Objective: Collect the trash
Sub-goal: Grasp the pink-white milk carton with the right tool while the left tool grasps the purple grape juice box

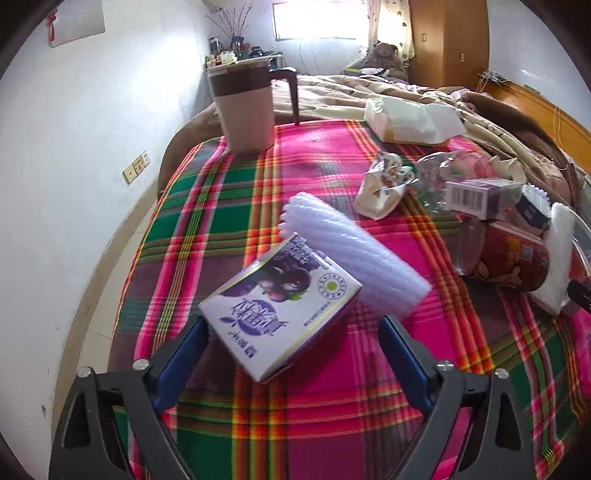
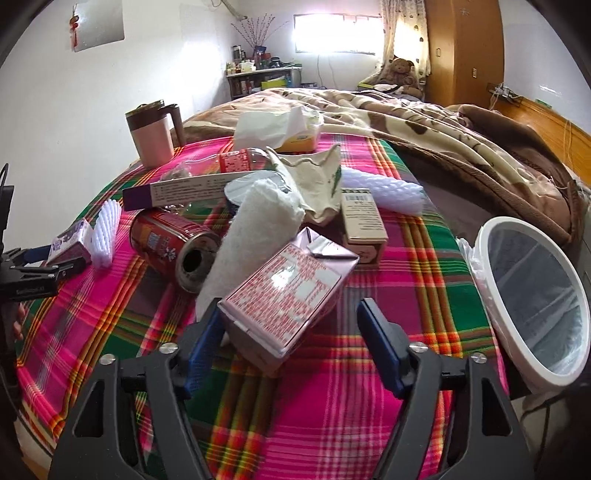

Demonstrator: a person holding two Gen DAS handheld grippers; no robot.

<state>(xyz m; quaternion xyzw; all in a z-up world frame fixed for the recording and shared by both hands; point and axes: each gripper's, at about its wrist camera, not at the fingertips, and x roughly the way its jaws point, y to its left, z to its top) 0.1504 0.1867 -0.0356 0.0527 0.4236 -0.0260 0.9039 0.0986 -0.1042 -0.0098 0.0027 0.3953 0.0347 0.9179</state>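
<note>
Meanwhile both tongs gape unclenched: left tongs (image 1: 295,332) straddle purple carton (image 1: 280,306), right tongs (image 2: 290,317) straddle pink carton (image 2: 291,291)

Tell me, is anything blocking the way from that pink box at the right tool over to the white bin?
Nothing visible does. The pink box lies between the right tool's open fingers, and only bare plaid cloth separates it from the white bin at the bed's edge.

Daylight pours in from the far window (image 2: 336,35), which is blown out to pure white with glare spilling onto the curtain (image 2: 400,37). The plaid cloth (image 2: 332,406) is evenly lit, with soft shadows. Both views bow strongly, dark corners ringing the frame. Nearby cloth stripes look slightly smeared.
</note>
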